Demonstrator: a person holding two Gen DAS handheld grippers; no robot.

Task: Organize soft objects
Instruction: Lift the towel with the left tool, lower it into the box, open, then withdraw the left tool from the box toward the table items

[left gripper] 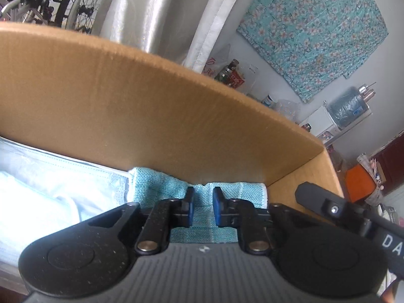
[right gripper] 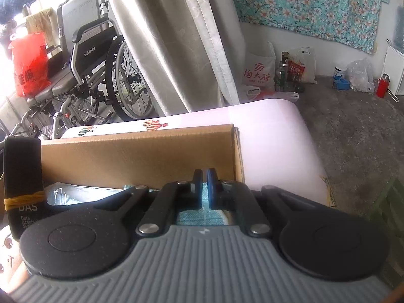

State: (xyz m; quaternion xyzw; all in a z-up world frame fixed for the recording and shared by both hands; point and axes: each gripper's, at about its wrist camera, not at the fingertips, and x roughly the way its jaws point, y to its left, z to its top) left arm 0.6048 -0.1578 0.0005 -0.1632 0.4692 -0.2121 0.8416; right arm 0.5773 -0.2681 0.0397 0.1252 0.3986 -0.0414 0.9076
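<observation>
Hovering narrow-fingered over a teal towel [left gripper: 202,197] in the cardboard box [left gripper: 151,101], the left gripper [left gripper: 202,207] risks dragging it out, the right gripper [right gripper: 204,184] closed empty.

1. The lower part of the blue towel [left gripper: 202,217] is covered by the left gripper [left gripper: 203,208] body.
2. The cardboard box [left gripper: 151,106] floor is hidden; its left wall is cut off by the frame edge.
3. In the right wrist view, most of the towel [right gripper: 188,213] is masked by the right gripper [right gripper: 204,184].
4. The pale bedding [left gripper: 50,192] is overexposed; its folds cannot be resolved.
5. The bottles [right gripper: 285,75] by the wall are too small for labels to be read.
</observation>
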